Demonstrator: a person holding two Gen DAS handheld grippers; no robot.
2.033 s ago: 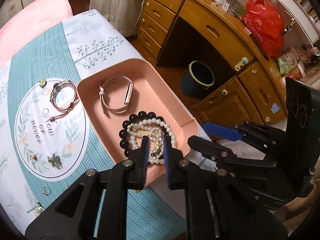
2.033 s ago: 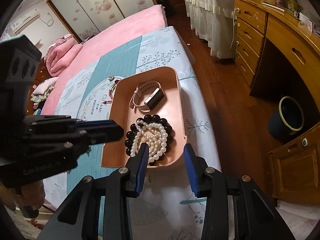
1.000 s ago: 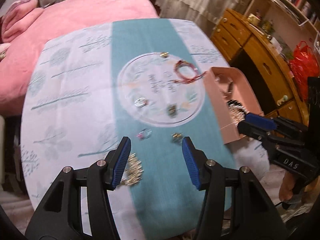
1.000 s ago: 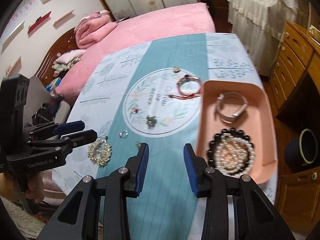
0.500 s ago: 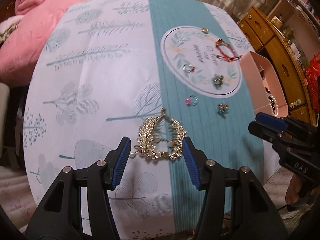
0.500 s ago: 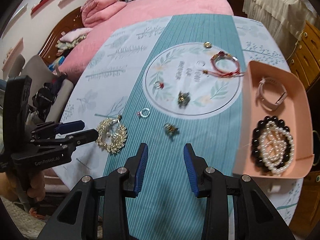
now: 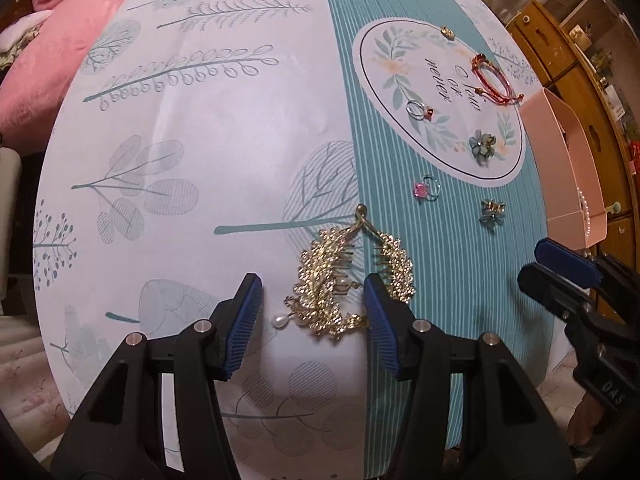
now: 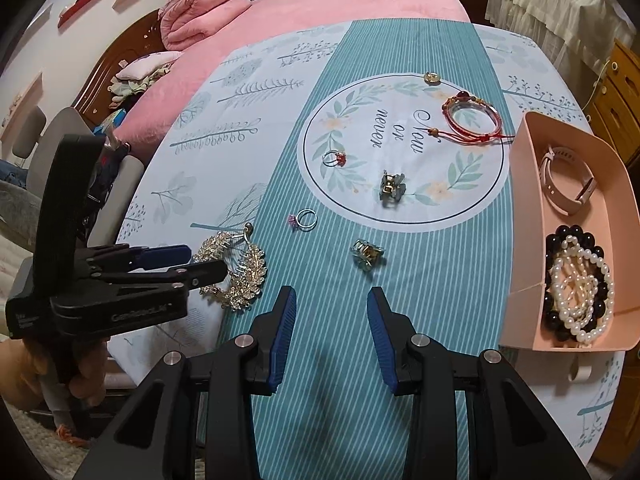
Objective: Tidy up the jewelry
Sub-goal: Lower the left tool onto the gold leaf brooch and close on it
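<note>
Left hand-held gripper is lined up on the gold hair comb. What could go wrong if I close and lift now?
1. The gold hair comb is wide, leafy and toothed; the open left hand-held gripper may pinch only one side, so it tilts or slips.
2. Its dangling pearl drop could snag on the tablecloth.
3. The pink tray already holds a pearl necklace and black bead bracelet; the comb's teeth may tangle there.

We note a gold leaf-shaped hair comb [image 7: 352,280] lying flat, with rings and clips scattered beyond it.
</note>
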